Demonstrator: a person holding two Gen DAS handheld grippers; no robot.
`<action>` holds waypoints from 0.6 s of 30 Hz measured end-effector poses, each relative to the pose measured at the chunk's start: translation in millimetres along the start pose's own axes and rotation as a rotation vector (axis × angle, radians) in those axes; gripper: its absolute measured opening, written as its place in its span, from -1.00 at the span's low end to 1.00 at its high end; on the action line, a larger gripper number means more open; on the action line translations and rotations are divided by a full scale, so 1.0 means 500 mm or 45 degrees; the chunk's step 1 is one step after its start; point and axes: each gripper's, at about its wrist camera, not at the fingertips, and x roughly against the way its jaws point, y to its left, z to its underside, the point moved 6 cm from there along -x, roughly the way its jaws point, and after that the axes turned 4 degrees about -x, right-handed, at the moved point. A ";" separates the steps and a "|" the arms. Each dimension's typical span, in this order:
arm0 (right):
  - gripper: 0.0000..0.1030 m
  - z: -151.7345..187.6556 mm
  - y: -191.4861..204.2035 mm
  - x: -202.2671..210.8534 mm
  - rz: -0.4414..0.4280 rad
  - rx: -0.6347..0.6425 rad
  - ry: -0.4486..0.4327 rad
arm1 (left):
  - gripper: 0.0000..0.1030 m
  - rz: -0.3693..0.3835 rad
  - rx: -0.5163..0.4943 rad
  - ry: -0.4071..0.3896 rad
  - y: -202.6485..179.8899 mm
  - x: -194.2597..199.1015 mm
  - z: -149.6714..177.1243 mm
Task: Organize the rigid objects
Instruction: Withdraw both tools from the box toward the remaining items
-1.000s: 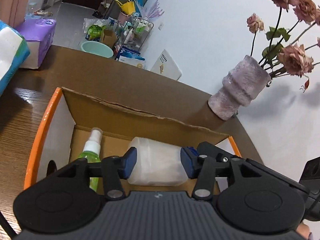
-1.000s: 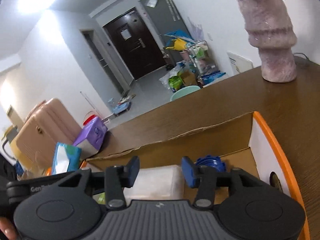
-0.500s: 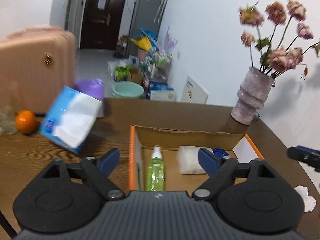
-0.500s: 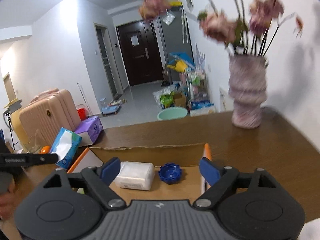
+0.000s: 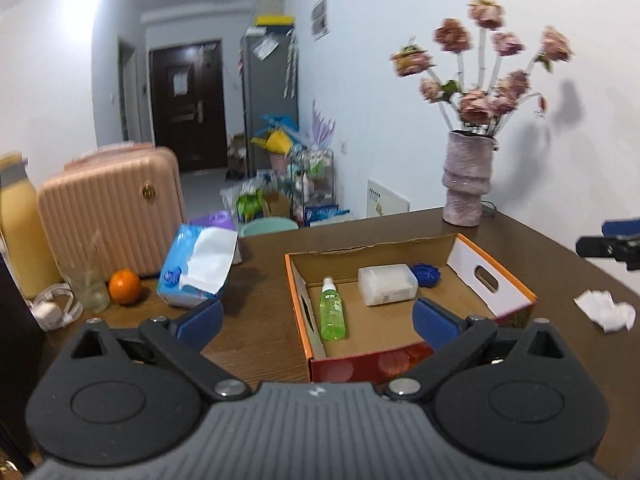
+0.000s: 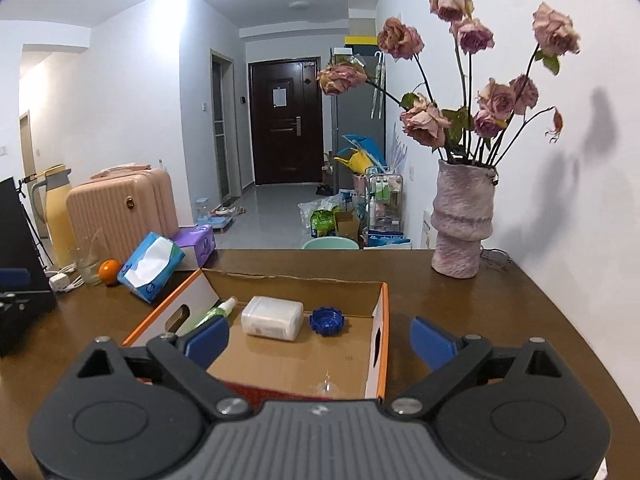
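Both wrist views above the table, facing one shared box (image 5: pixel 494 280).

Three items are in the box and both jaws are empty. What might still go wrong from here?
1. The vase of flowers stands near the box; a swinging right gripper might topple it.
2. The green spray bottle lies on its side and may roll if the box is nudged.
3. The glass beside the orange sits where the left gripper would reach.

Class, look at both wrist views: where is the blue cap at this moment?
The blue cap lies on the floor of the cardboard box, near its far wall, just right of the white container; the left wrist view shows it there too.
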 end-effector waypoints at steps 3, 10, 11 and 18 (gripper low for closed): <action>0.98 0.021 0.009 0.026 0.008 0.018 -0.019 | 1.00 0.015 -0.030 -0.037 -0.017 0.034 0.020; 0.99 0.087 0.029 0.072 -0.018 0.015 -0.032 | 1.00 0.005 -0.008 -0.007 -0.026 0.063 0.101; 0.99 0.094 0.030 0.076 -0.018 0.011 -0.037 | 1.00 0.002 -0.012 -0.012 -0.028 0.069 0.109; 1.00 0.179 0.066 0.150 -0.030 0.040 -0.107 | 1.00 -0.032 -0.070 -0.078 -0.043 0.149 0.165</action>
